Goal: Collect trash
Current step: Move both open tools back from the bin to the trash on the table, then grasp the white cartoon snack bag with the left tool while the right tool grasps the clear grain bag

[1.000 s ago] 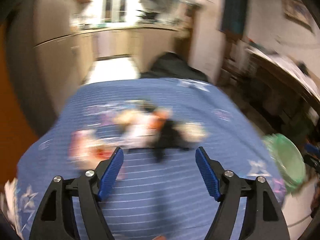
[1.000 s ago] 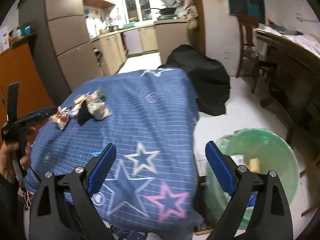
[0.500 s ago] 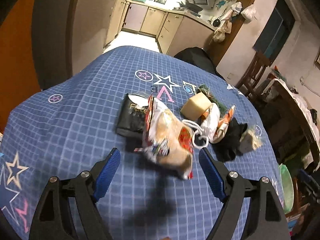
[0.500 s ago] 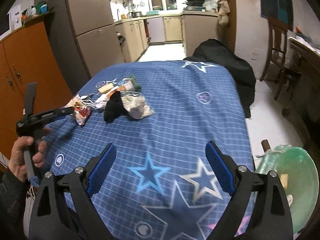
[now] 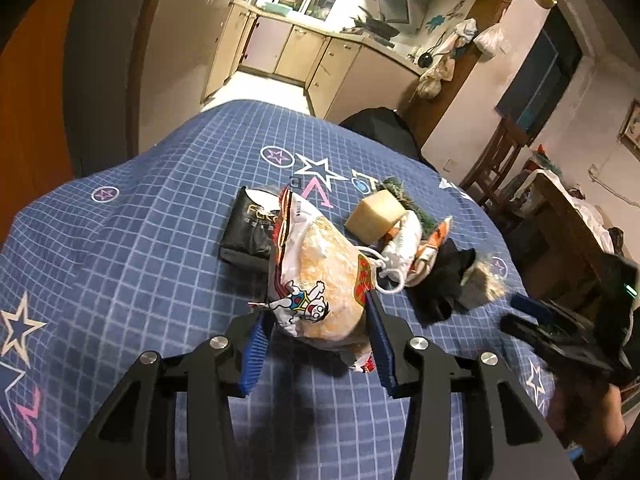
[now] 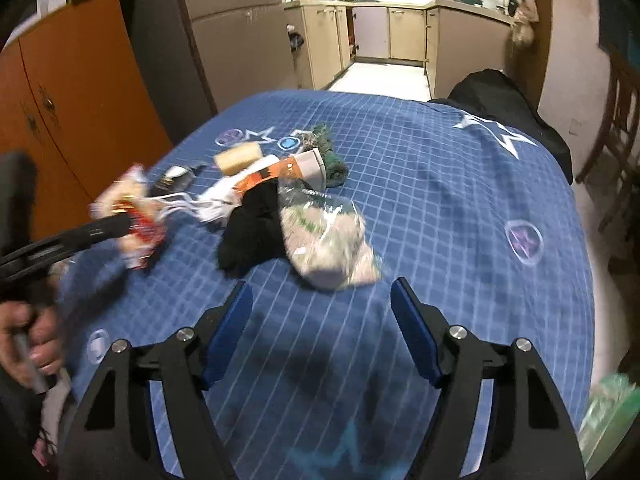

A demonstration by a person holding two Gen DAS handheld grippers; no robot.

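A pile of trash lies on the blue star-patterned tablecloth [image 5: 120,272]. My left gripper [image 5: 318,320] has closed onto a white snack bag [image 5: 320,280] with a cartoon figure; the bag fills the gap between its fingers. Behind it lie a black packet [image 5: 250,226], a tan block [image 5: 376,216], white wrappers [image 5: 404,244] and a black cloth [image 5: 444,280]. My right gripper [image 6: 322,304] is open and empty, just short of a clear plastic bag [image 6: 328,236]. The right wrist view also shows the black cloth [image 6: 250,236] and the snack bag [image 6: 132,216], blurred.
A green bin [image 6: 608,412] stands at the table's right side near the floor. A black bag [image 6: 508,96] sits behind the table. Orange cabinets [image 6: 72,100] are on the left, wooden chairs [image 6: 616,136] on the right, a kitchen at the back.
My left gripper has moved forward and closed on the snack bag. My right gripper has moved in toward the clear plastic bag and stays open.
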